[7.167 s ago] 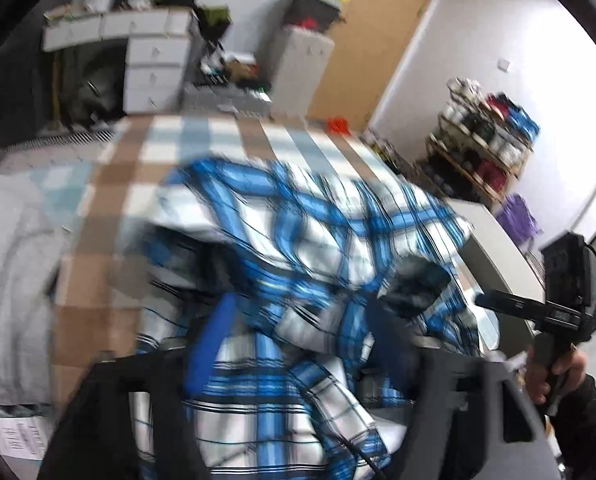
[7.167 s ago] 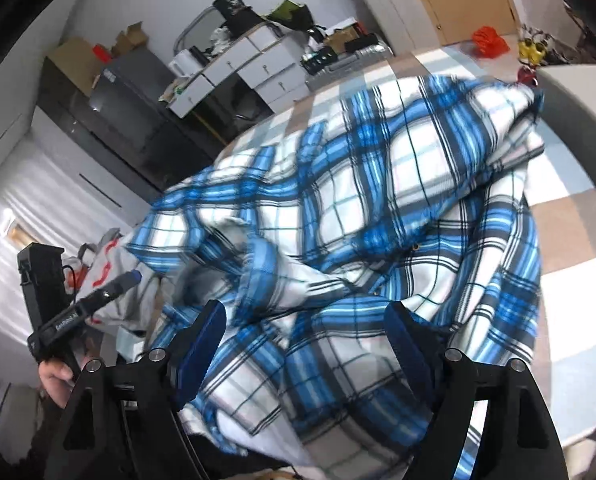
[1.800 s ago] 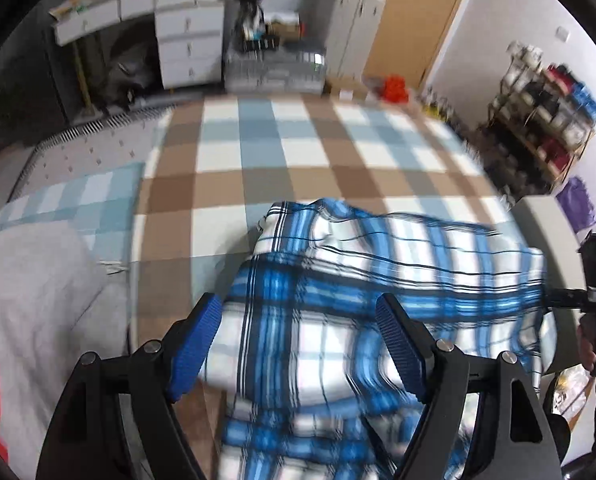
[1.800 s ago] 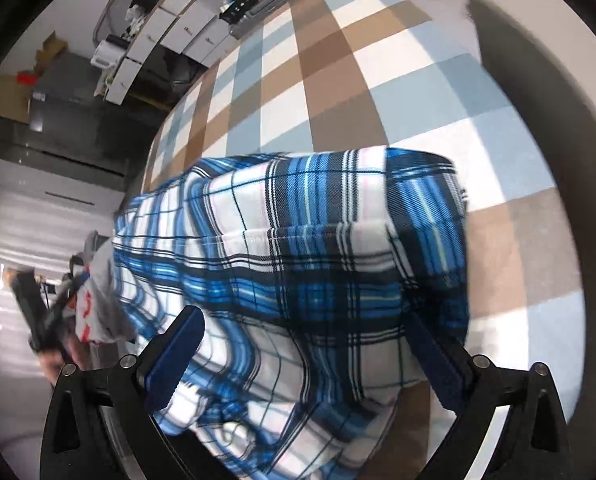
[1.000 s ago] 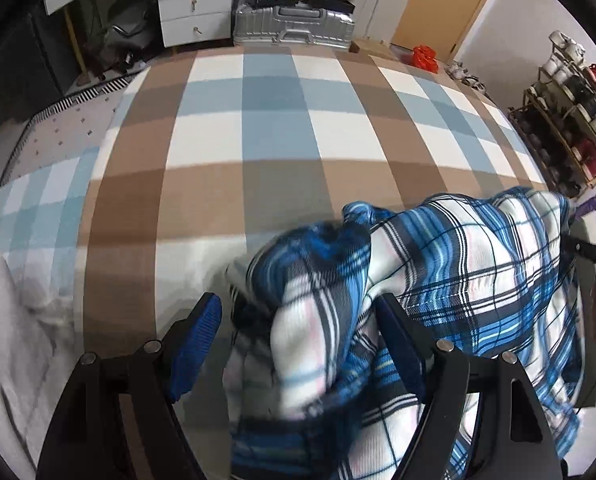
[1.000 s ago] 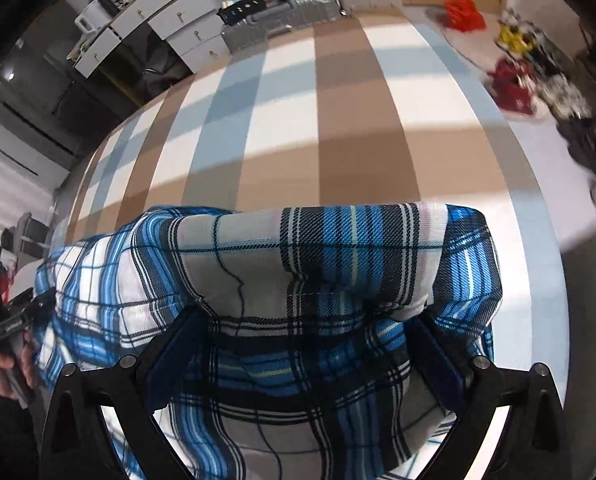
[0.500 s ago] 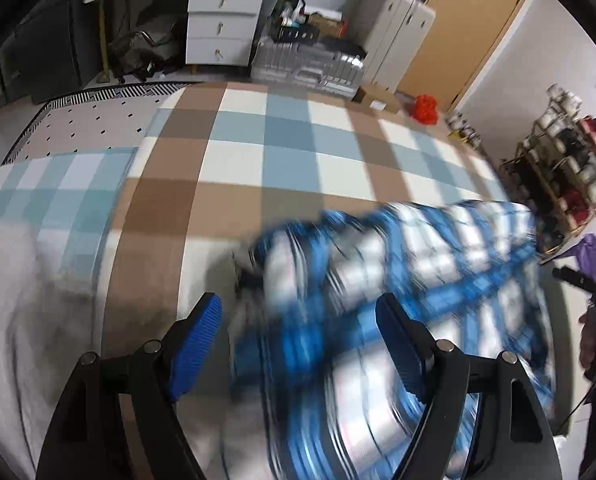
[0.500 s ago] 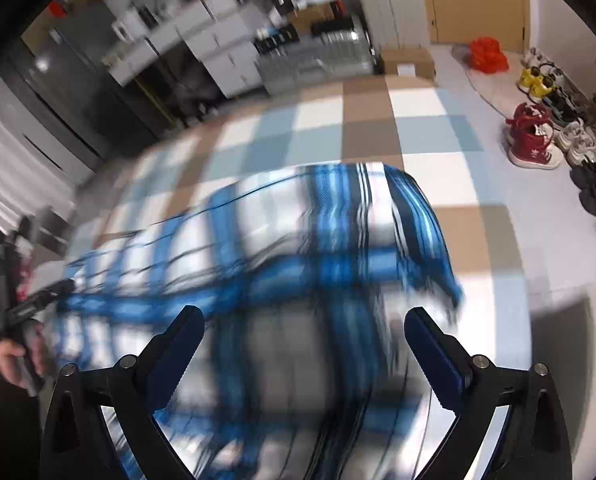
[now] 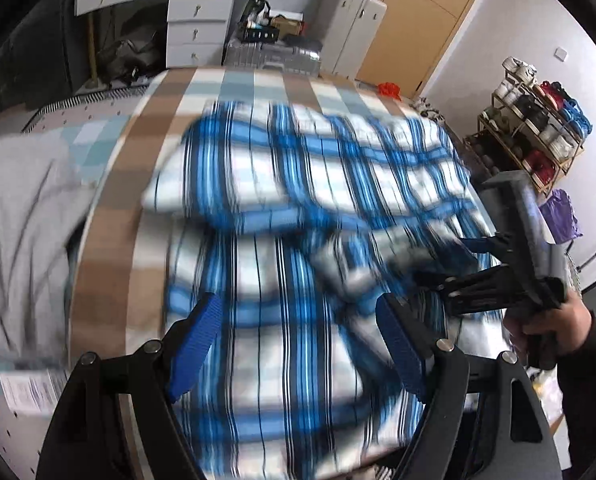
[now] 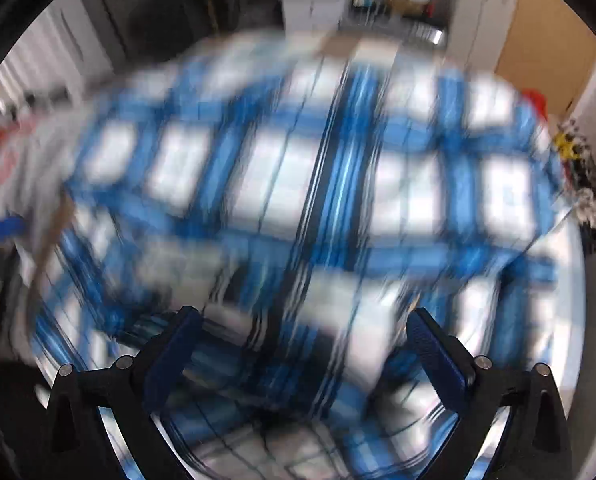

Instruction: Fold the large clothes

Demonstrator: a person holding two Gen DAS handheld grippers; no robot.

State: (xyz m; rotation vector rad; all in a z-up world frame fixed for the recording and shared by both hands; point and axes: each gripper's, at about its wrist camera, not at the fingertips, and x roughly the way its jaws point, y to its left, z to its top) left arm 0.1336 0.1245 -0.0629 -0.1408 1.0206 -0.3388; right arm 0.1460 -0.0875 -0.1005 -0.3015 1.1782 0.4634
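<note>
Over the brown-and-blue checked bed cover [image 9: 110,208], the left wrist view shows the blue-and-white plaid flannel shirt [image 9: 298,208] lying part-folded beneath the left gripper [image 9: 298,344], jaws wide and empty. From the right wrist view, blurred, the right gripper [image 10: 302,356] hangs likewise spread over the shirt, gripping nothing. Judging by this, one fold is just laid, and next an edge needs pinching for another.

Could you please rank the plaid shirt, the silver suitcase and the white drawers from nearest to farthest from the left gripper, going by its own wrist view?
1. Plaid shirt, right under the left gripper.
2. Silver suitcase, beyond the bed's far edge.
3. White drawers, farther back, left of the suitcase.
</note>
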